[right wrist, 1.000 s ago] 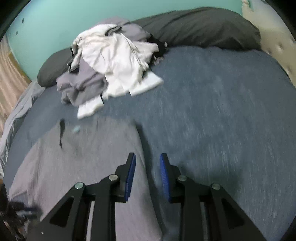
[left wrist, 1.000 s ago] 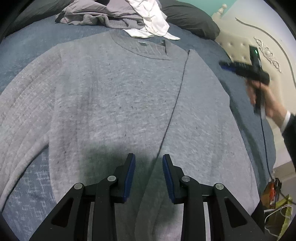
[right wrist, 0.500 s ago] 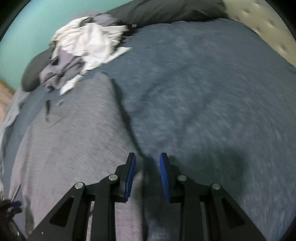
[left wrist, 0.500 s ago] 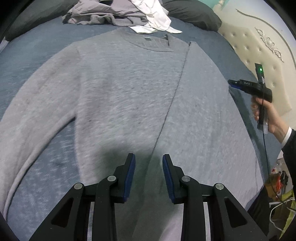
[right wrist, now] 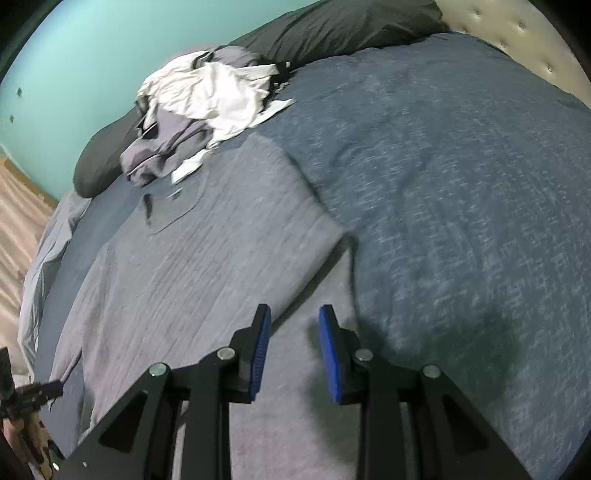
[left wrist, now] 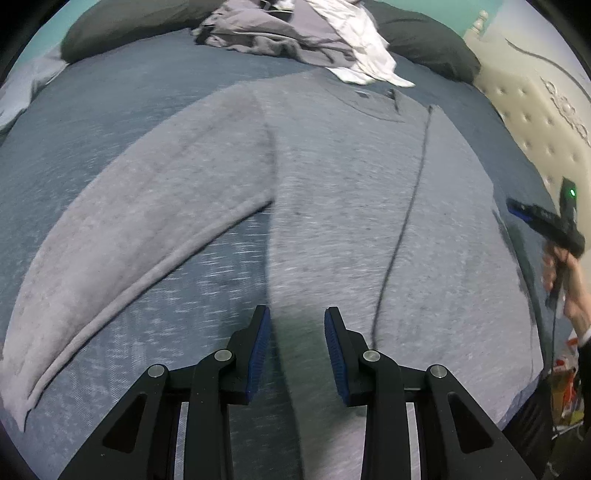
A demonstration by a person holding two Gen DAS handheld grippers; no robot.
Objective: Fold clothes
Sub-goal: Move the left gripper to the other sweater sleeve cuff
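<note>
Left side of the bed (left wrist: 110, 110), blue-grey cover: one sleeve (left wrist: 140, 229) of the grey sweater (left wrist: 351, 221) lies spread out flat, slanting from the shoulder down toward the bed's left edge, cuff near the lower left corner; not yet folded in.

Left tongs (left wrist: 297, 350): narrow gap, nothing between the blue pads; they hang over the sweater's left side seam near the hem, apart from the cloth as far as the left wrist view shows.

Middle of the bed: sweater body laid out flat, neckline toward the head of the bed; a small neck label (left wrist: 364, 94) shows, too blurred to read; no other writing or brand legible in either view.

Head of the bed: heap of unfolded clothes (right wrist: 207, 110), white and grey-lilac, against the dark pillows (right wrist: 332, 33); this I judge to be the remaining work.

Right of the body: the other sleeve (right wrist: 229, 236) already folded across the chest, its edge showing as a dark line down the front in the left wrist view.

Right tongs (right wrist: 293, 350): narrow gap, empty; over the sweater's right edge low down, beside bare bed cover.

Judgement: early stage; first garment one fold in; left sleeve, the body folds and the whole heap still to do.

Far right: padded cream headboard (left wrist: 535, 122).
</note>
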